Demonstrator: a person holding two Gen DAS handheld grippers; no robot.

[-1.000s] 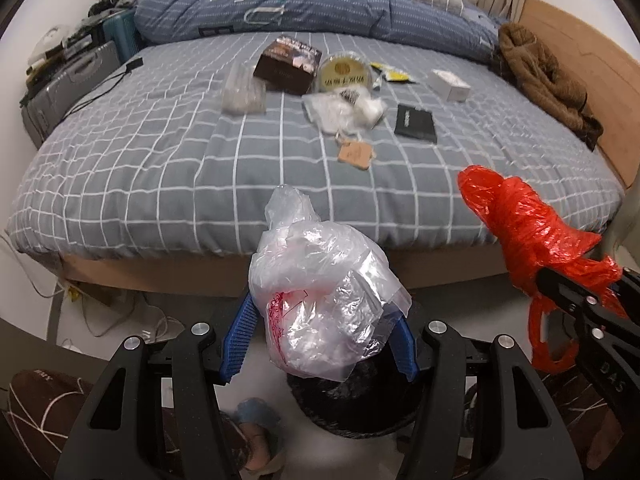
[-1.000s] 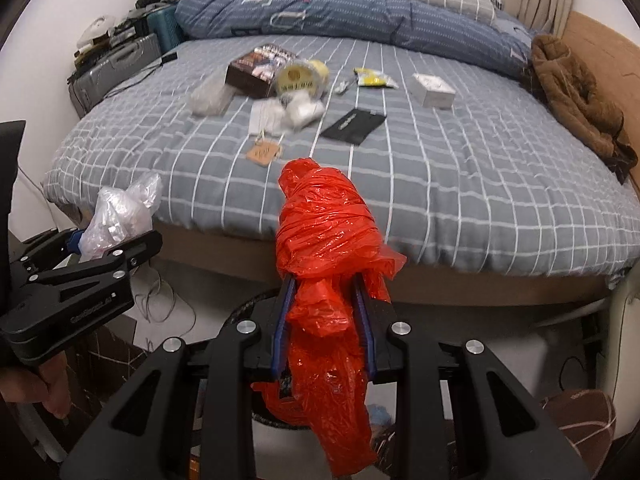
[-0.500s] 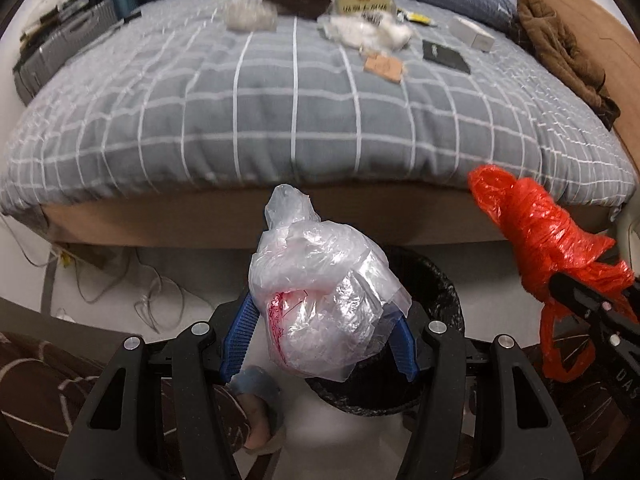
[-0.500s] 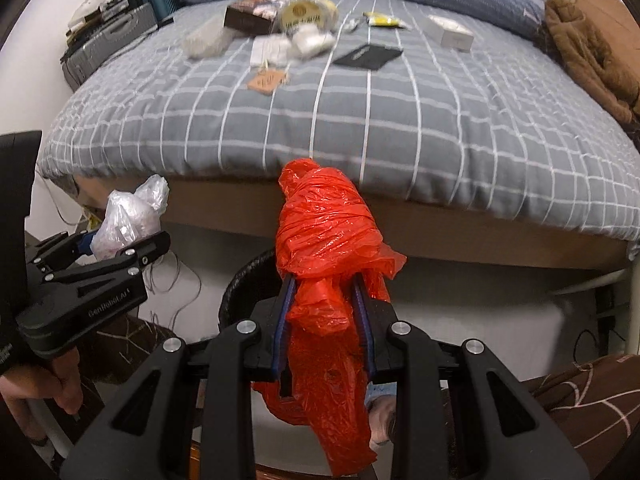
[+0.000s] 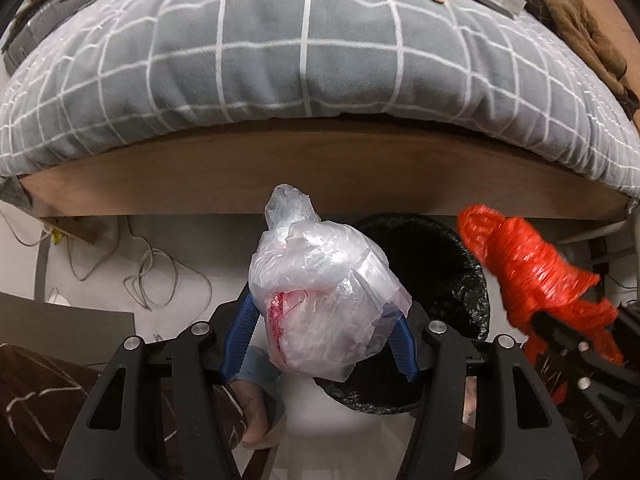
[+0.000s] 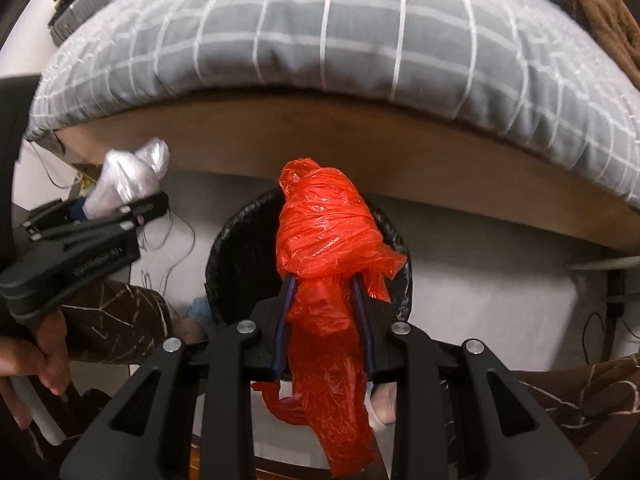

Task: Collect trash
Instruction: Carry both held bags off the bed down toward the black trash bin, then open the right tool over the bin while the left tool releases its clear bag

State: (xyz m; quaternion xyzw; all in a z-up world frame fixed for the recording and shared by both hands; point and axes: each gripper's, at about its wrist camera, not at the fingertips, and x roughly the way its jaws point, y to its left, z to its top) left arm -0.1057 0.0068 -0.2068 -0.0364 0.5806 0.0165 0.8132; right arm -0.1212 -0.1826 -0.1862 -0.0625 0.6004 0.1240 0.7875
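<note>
- Between the blue pads of the left gripper (image 5: 320,340), a crumpled clear plastic bag (image 5: 320,300) with red print is clamped, hanging near the left rim of the black-lined trash bin (image 5: 452,264) on the pale floor.
- Just right of it, the right gripper (image 6: 324,324) pinches a knotted red plastic bag (image 6: 324,248) in a narrow grip; the bag's loose tail hangs down on the near side of the pads.
- Only the right wrist view puts the red bag directly over the bin's dark opening (image 6: 240,256), and shows a hand (image 6: 36,364) gripping the left tool's handle at the left edge.
- Only the left wrist view shows a foot in a blue slipper (image 5: 260,408) near the bin, and loose cables (image 5: 152,276) on the floor to the left.
- Beyond the bin stands the bed's wooden frame (image 5: 320,168), with the grey checked bedspread (image 5: 304,40) above.
- Far on the bed, small items lie blurred at the top edge; a brown garment (image 5: 580,24) sits at the far right.
</note>
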